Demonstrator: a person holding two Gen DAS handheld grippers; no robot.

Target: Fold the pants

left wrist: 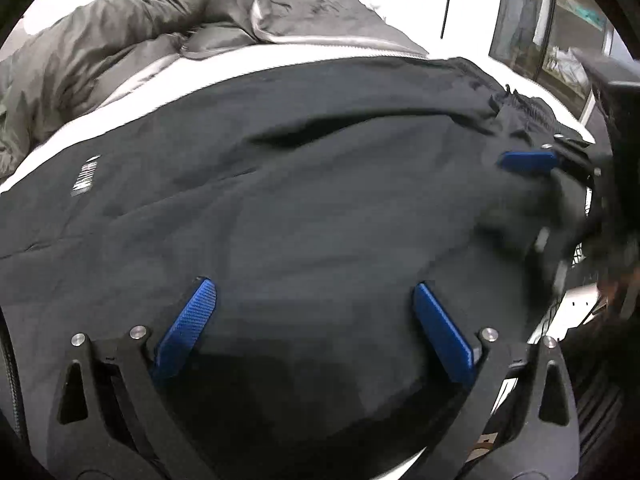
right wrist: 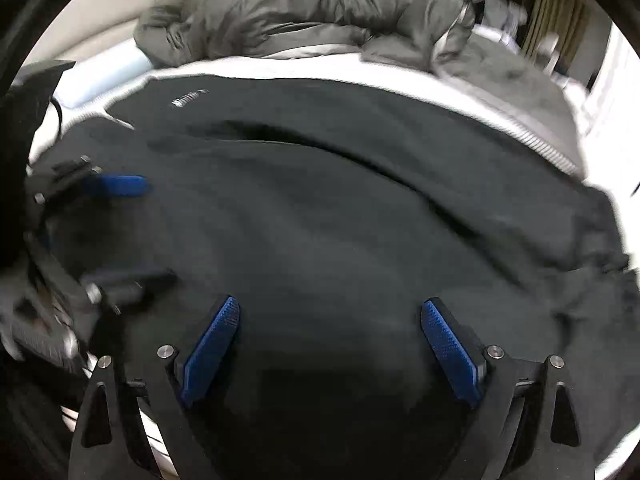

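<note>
Black pants (left wrist: pixel 320 208) (right wrist: pixel 340 200) lie spread across a white bed (left wrist: pixel 180 84) (right wrist: pixel 304 66), a small white logo (left wrist: pixel 86 176) near their left edge and the gathered waistband (left wrist: pixel 520 108) at the right. My left gripper (left wrist: pixel 313 283) hovers over the near part of the cloth, open, with nothing pinched between its blue pads. The right gripper (right wrist: pixel 330 302) is also open wide above the fabric, empty. Each gripper shows in the other's view, blurred: the right gripper (left wrist: pixel 520 200) near the waistband side, the left gripper (right wrist: pixel 160 230) at the left.
A crumpled grey quilt (left wrist: pixel 120 40) (right wrist: pixel 300 12) lies along the far side of the bed. A grey blanket (right wrist: pixel 512 76) covers the far right corner. A glass-fronted cabinet (left wrist: pixel 560 32) stands beyond the bed's right side. The bed's near edge runs under the grippers.
</note>
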